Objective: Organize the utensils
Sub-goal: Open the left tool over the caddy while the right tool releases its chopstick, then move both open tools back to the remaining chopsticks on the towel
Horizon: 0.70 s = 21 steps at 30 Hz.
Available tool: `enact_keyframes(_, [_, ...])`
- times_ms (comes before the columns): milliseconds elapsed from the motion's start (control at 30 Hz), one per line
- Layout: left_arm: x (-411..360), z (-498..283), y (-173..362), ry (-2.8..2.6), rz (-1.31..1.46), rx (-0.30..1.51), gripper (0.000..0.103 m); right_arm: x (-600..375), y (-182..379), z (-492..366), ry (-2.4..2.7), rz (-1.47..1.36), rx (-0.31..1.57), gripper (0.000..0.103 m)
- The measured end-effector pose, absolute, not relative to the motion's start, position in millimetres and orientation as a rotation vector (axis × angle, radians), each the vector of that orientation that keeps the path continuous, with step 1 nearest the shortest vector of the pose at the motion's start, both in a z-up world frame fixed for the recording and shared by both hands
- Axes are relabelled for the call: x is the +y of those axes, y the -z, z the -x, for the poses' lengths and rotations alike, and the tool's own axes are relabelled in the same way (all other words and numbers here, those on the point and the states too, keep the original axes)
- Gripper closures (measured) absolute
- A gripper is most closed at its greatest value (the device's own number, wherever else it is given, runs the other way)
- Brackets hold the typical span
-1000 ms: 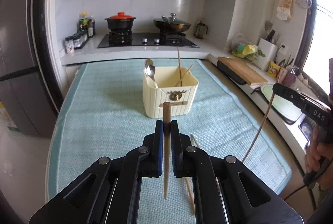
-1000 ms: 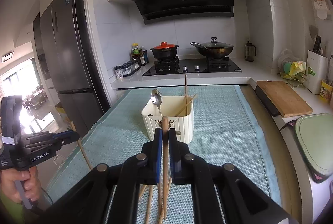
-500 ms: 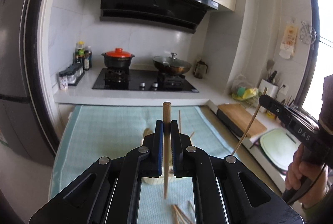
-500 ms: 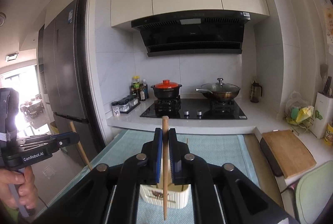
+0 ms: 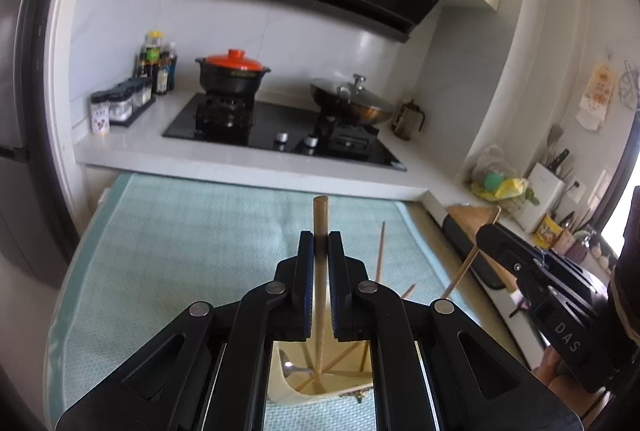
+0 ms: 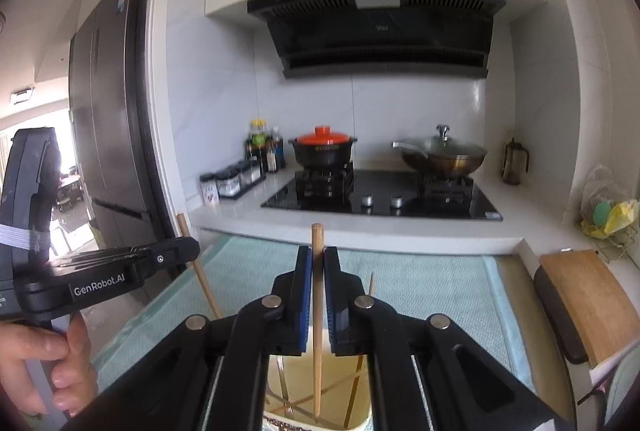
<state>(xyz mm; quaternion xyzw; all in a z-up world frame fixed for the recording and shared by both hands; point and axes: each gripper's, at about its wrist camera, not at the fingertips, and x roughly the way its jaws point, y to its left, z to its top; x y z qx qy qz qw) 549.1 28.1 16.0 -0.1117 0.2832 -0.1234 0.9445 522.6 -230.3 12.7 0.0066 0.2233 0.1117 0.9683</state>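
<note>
In the left wrist view my left gripper (image 5: 320, 237) is shut on an upright wooden chopstick (image 5: 320, 215). Its lower end reaches into the cream utensil holder (image 5: 280, 397) right below the fingers. A spoon (image 5: 289, 365) and several chopsticks lie inside. At the right, my right gripper (image 5: 496, 233) grips a slanted chopstick (image 5: 466, 269). In the right wrist view my right gripper (image 6: 317, 251) is shut on its chopstick (image 6: 317, 235), whose tip hangs in the holder (image 6: 362, 417). My left gripper (image 6: 188, 249) shows at the left with its chopstick (image 6: 202, 277).
A teal mat (image 5: 180, 231) covers the table. Behind it runs a white counter with a black hob (image 6: 380, 199), a red-lidded pot (image 6: 324, 149) and a wok (image 6: 440, 153). A wooden cutting board (image 6: 588, 295) lies at the right, a fridge (image 6: 108, 151) at the left.
Both grippers have moved forward over the table with their chopsticks. The holder, once well ahead, now sits right under the fingers with the chopstick tips in its mouth.
</note>
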Motion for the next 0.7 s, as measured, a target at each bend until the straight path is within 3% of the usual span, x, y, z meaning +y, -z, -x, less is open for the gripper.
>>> enact_keyframes(133, [20,-568,14,0.256,0.213,0.668,0.099,-232,23,-549,-0.242,-0.035,0.594,0.097])
enact_keyframes(333, [12,-579,30,0.235,0.187,0.714,0.097,-239,46,-567,-0.251,-0.127,0.663,0.095])
enact_keyframes(367, [12,-580,28,0.231,0.183,0.712,0.089,-240,45,-568,-0.246,-0.133,0.663,0.094])
enact_keyframes(400, [13,-579,26,0.225,0.178,0.711,0.072,-239,43,-570,-0.241,-0.136,0.657,0.088])
enact_keyframes(467, [16,-571,17,0.208,0.174,0.683,0.053,-239,33,-564,-0.238,-0.138,0.633,0.066])
enact_keyframes(500, [19,-566,12,0.206,0.171,0.666,0.049,-239,27,-557,-0.241,-0.139,0.612,0.054])
enact_keyframes(633, [27,-533,-8,0.218,0.147,0.649,0.044,-240,-5,-521,-0.251,-0.114,0.549,0.053])
enact_keyframes(700, [30,-506,-16,0.223,0.114,0.642,0.031,-239,-18,-496,-0.262,-0.095,0.534,0.053])
